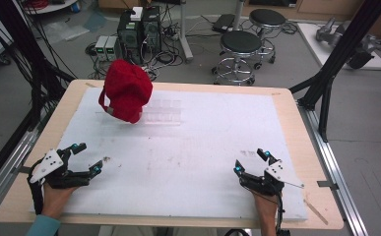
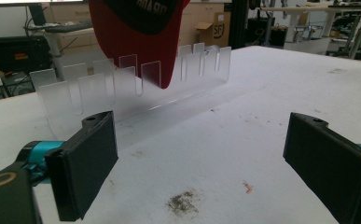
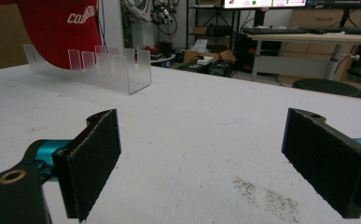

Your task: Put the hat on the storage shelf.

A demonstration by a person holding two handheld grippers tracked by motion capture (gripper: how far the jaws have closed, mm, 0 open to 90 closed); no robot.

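Left gripper (image 1: 90, 156): held low over the near left part of the table, jaws spread wide with nothing between them; in the left gripper view bare white mat is seen in the gap.
Right gripper (image 1: 250, 161): held low over the near right part of the table, jaws likewise spread wide and nothing gripped.
Hands: the left hand (image 1: 55, 196) and the right hand (image 1: 266, 204) are seen at the near edge, each wrapped round the rear of its gripper.
Mat (image 1: 203, 162): a white sheet is laid over most of the wooden table (image 1: 303, 142); a dark smudge (image 2: 183, 201) is seen just ahead of the left gripper, and a small red fleck (image 2: 247, 187) beside it.
Rack (image 1: 161, 112): a clear plastic rack with upright slotted dividers is set on the far part of the mat, well apart from both grippers.
Cap (image 1: 125, 91): a red cap with white lettering is perched on the left end of the rack, its brim hanging down among the dividers.
Beyond the table: round black stools (image 1: 240, 44) and computer boxes (image 1: 139, 32) are seen on the grey floor.
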